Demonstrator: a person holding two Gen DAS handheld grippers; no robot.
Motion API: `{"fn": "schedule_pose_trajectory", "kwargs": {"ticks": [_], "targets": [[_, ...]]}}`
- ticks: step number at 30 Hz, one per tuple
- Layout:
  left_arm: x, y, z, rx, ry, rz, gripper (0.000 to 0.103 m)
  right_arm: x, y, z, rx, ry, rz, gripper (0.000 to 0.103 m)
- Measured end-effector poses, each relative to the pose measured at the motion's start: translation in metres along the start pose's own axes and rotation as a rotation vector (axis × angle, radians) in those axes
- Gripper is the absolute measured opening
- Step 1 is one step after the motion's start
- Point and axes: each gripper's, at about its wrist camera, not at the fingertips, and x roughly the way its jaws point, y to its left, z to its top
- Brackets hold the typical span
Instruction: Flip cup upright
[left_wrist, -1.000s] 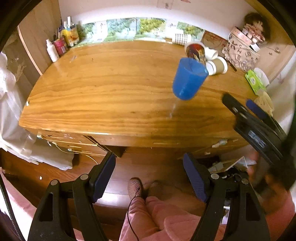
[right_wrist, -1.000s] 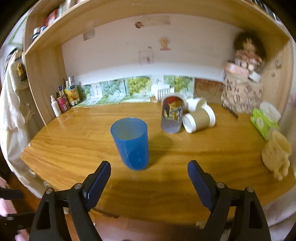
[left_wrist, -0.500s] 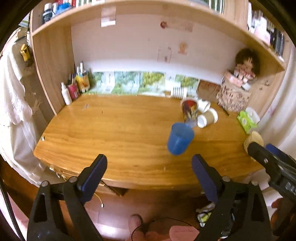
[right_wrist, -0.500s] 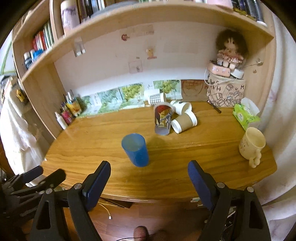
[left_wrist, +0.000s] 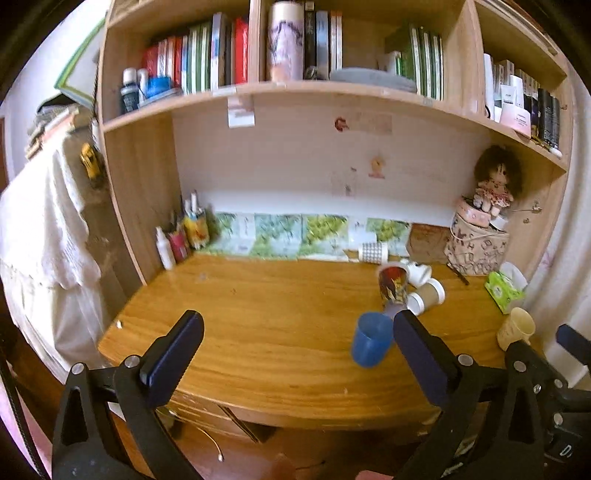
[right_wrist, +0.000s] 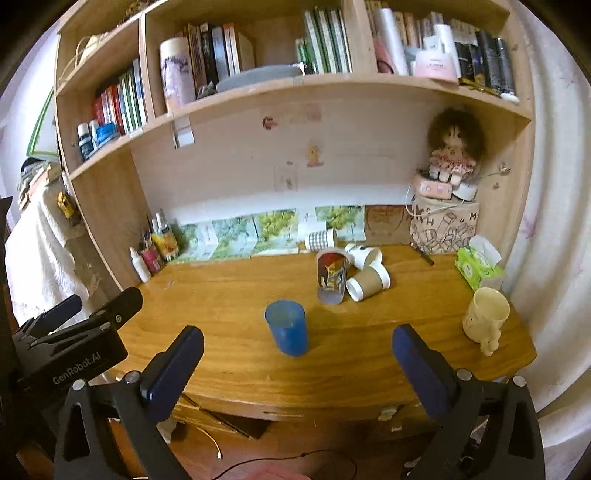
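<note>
Left wrist view: the left claw's finger (left_wrist: 424, 362) covers the right edge of the blue cup (left_wrist: 370, 339) and the picture cup's (left_wrist: 392, 286) base. The right claw (left_wrist: 565, 354) is cut at the frame edge — its jaws unreadable. Book spines (right_wrist: 325, 40) too small to read — tops cropped.

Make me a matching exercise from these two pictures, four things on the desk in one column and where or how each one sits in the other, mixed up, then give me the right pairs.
Column one:
1. blue cup
2. brown paper cup
3. cream mug
4. green tissue box

Column two:
A. lying on its side beside the picture-printed cup
B. at the desk's right edge, just behind the cream mug
C. standing upright, mouth up, alone near the front middle of the desk
D. upright near the front right corner

Pairs: 1-C, 2-A, 3-D, 4-B
</note>
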Motion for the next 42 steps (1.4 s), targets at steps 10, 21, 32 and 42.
{"fn": "schedule_pose_trajectory", "kwargs": {"ticks": [10, 21, 32, 42], "targets": [[-0.014, -0.004, 0.001, 0.021, -0.097, 0.044, 0.102, -0.008, -0.006, -0.005, 0.033, -0.102, -0.069, 0.102], [-0.02, -0.014, 0.004, 0.064, -0.162, 0.042, 0.102, -0.012, -0.004, -0.005, 0.027, -0.145, -0.067, 0.102], [-0.013, -0.014, 0.002, 0.063, -0.139, 0.058, 0.102, -0.006, -0.002, -0.003, 0.03, -0.137, -0.041, 0.102], [-0.011, -0.013, 0.001, 0.045, -0.124, 0.063, 0.102, 0.001, -0.001, -0.002, 0.025, -0.101, -0.033, 0.102]]}}
